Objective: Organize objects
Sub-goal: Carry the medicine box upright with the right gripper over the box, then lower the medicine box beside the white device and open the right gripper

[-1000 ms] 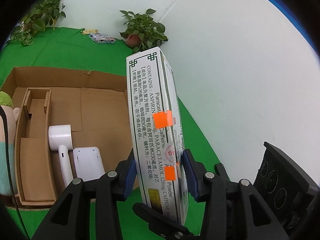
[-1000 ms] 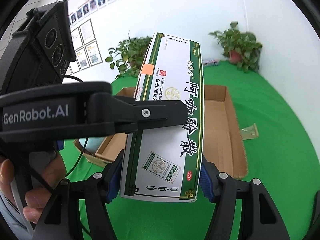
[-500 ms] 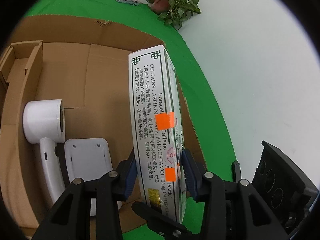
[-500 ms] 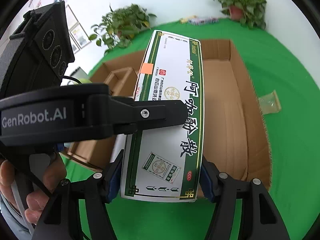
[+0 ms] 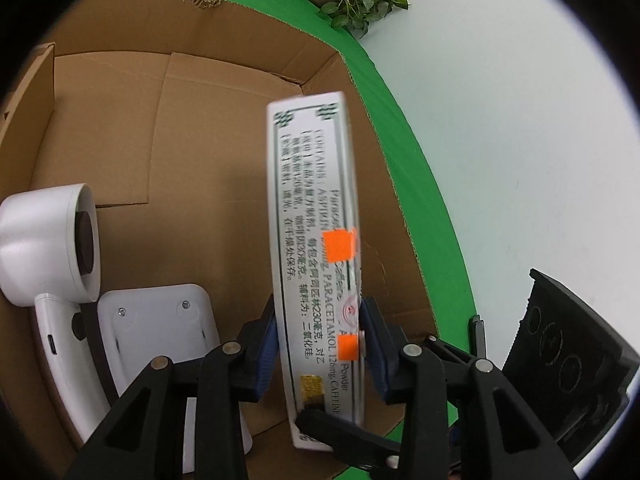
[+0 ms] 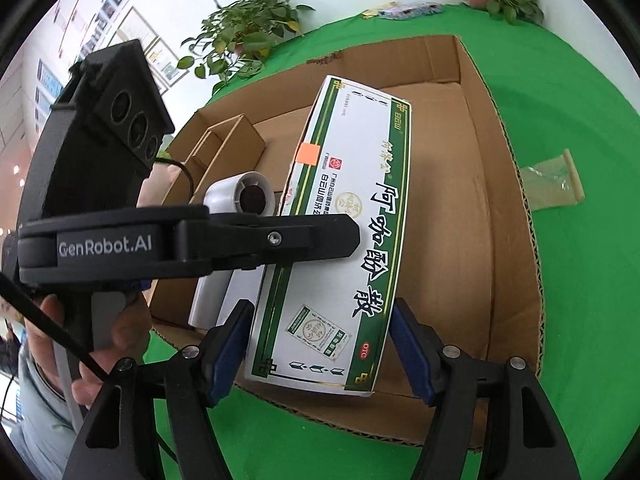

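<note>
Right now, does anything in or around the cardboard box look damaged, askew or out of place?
The cardboard box's far rim is torn at one spot. A crumpled clear wrapper lies loose on the green cloth outside it. The medicine box is tilted, but the left gripper holds it there.

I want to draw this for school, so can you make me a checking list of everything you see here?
Surface: green cloth.
Job's things: medicine box held over the open cardboard box; white hair dryer and white flat device inside.
Clutter: clear wrapper on the cloth.
Grippers: left gripper shut on the medicine box; right gripper open around it.
Cables: black cable by the hand.
Surroundings: potted plants, white wall.
</note>
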The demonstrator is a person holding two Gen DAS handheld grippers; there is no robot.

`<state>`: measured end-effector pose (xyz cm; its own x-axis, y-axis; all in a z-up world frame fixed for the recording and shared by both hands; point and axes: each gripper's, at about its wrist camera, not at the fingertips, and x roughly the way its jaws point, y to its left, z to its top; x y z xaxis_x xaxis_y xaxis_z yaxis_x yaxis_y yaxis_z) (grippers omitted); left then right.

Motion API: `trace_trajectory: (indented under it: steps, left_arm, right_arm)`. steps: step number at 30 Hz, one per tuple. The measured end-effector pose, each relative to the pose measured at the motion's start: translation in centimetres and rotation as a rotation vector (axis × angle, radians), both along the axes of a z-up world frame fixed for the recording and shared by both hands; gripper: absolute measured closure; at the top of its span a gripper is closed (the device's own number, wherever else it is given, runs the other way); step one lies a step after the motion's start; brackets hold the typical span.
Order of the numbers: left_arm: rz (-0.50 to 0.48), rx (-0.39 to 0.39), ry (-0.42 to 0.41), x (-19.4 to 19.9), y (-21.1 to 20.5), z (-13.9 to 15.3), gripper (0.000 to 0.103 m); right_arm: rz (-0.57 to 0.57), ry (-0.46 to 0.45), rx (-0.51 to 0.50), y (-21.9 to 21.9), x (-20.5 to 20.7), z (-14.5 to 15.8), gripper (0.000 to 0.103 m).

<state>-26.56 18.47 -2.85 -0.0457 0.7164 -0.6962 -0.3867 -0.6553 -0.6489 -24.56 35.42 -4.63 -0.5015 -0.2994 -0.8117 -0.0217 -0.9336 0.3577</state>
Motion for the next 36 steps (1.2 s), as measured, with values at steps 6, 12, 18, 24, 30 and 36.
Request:
trace_trajectory:
  steps: [6,12,18,24,30,36]
  left_arm:
    - [0.041,-0.025,-0.01,0.0,-1.4,0.8,0.062]
    - [0.122,0.063,0.108,1.0,-6.0,5.3,0.062]
    - [0.159,0.001,0.274,3.4,-10.1,9.2,0.062]
    - [0.206,-0.086,0.397,4.9,-11.7,12.0,0.062]
    - [0.256,-0.241,0.5,7.2,-13.7,11.0,0.06]
    - [0.355,-0.409,0.705,10.9,-15.5,9.2,0.039]
  right_arm:
    - [-0.046,-0.026,0.077,-1.2,-0.1,-0.3,0.04]
    - [-0.049,-0.074,0.174,-2.4,-0.4,-0.9,0.042]
    - [-0.038,-0.106,0.211,-3.5,-0.7,-0.4,0.042]
    - [-0.045,-0.139,0.219,-4.2,-0.7,-0.4,0.039]
    - [-0.061,-0.16,0.222,-5.2,-1.6,-1.5,0.029]
    - [-0.102,0.067,0.361,-7.4,3.0,2.5,0.024]
